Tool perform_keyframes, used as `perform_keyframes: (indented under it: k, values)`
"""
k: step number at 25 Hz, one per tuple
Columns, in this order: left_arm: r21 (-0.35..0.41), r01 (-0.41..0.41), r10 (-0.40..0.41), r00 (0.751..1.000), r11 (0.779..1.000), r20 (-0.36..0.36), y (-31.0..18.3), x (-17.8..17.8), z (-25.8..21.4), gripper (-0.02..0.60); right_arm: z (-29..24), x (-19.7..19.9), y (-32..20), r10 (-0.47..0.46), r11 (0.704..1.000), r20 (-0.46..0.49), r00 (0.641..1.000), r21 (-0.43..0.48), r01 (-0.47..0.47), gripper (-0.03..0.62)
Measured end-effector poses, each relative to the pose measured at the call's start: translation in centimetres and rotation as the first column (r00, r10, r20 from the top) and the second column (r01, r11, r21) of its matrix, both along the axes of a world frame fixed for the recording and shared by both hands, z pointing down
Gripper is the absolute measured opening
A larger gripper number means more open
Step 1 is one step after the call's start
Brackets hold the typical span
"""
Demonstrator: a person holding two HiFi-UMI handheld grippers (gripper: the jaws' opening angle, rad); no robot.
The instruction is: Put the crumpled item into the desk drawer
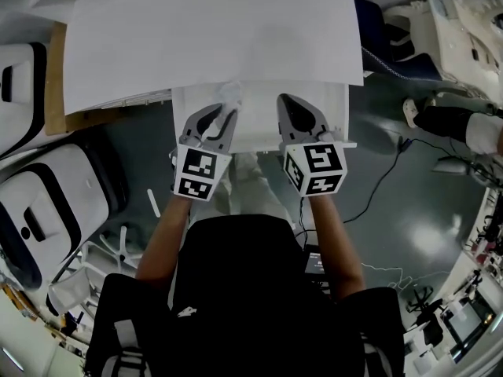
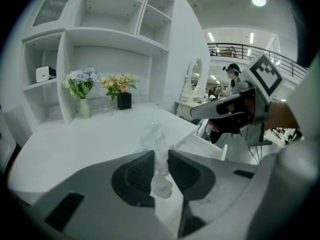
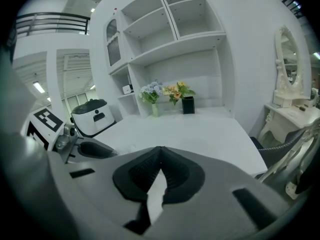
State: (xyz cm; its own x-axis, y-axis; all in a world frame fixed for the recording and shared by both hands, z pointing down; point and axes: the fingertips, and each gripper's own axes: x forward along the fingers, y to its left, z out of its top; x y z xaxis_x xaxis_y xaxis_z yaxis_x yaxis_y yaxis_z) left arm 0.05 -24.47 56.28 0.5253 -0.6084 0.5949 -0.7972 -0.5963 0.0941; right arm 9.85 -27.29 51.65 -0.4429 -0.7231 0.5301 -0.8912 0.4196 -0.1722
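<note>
The left claw pinches the crumpled item, a clear wad, holding it above the open drawer below the tabletop edge, apparently ready for release. The right claw is pressed together, empty, alongside, likely to leave the drop path clear.

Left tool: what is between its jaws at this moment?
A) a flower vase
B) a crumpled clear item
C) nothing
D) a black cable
B: in the left gripper view, the left tool pinches the crumpled item, which sticks out above and below the jaws.
</note>
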Motion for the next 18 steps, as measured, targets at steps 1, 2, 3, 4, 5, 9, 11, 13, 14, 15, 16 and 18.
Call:
perform_keyframes:
  k: [1,2,3,4,5,9,11,13,14,15,16,18]
  values:
    - [-0.007,-0.001,0.001,1.0,1.0,0.007,0.2,0.0,0.6,0.075,0.4,0.1,0.0,-0.002,1.0,0.0,1.0,-0.008,0.002,-0.005]
    - [-0.014,0.001,-0.001,1.0,1.0,0.011,0.3,0.0,1.0,0.075,0.8,0.1,0.1,-0.003,1.0,0.001,1.0,-0.016,0.003,-0.005]
    - [-0.021,0.005,-0.005,1.0,1.0,0.012,0.4,-0.1,1.5,0.075,1.1,0.2,0.1,-0.004,1.0,0.001,1.0,-0.023,0.004,-0.005]
    - [-0.03,0.012,-0.012,1.0,0.999,0.011,0.5,-0.2,1.9,0.075,1.5,0.2,0.1,-0.005,1.0,0.002,1.0,-0.029,0.005,-0.005]
    - [-0.041,0.019,-0.019,1.0,0.999,0.011,0.5,-0.4,2.4,0.075,1.8,0.3,0.1,-0.006,0.999,0.002,1.0,-0.034,0.006,-0.005]
    - [-0.082,0.031,-0.027,0.999,0.996,0.042,0.8,-1.2,4.9,0.075,3.0,0.2,0.0,-0.019,0.999,-0.006,1.0,-0.05,0.018,-0.005]
    - [-0.1,0.024,-0.016,0.997,0.995,0.077,0.8,-1.5,6.4,0.075,3.6,0.3,0.0,-0.022,0.998,-0.009,1.0,-0.06,0.021,-0.005]
    - [-0.121,0.02,-0.008,0.995,0.992,0.099,0.7,-1.7,7.6,0.075,4.2,0.3,0.1,-0.025,0.997,-0.013,1.0,-0.072,0.024,-0.005]
    - [-0.131,0.018,-0.004,0.994,0.991,0.105,0.7,-1.8,8.1,0.075,4.5,0.3,0.1,-0.027,0.997,-0.015,1.0,-0.079,0.026,-0.005]
    - [-0.139,0.014,0.002,0.994,0.99,0.112,0.6,-1.9,8.6,0.075,4.7,0.3,0.1,-0.029,0.996,-0.016,0.999,-0.084,0.027,-0.005]
    - [-0.145,0.005,0.012,0.993,0.989,0.121,0.5,-1.9,9.0,0.075,5.0,0.3,0.1,-0.03,0.996,-0.016,0.999,-0.089,0.029,-0.005]
    - [-0.16,-0.014,0.036,0.99,0.987,0.135,0.3,-1.8,9.8,0.075,5.4,0.3,0.0,-0.033,0.995,-0.017,0.999,-0.097,0.031,-0.005]
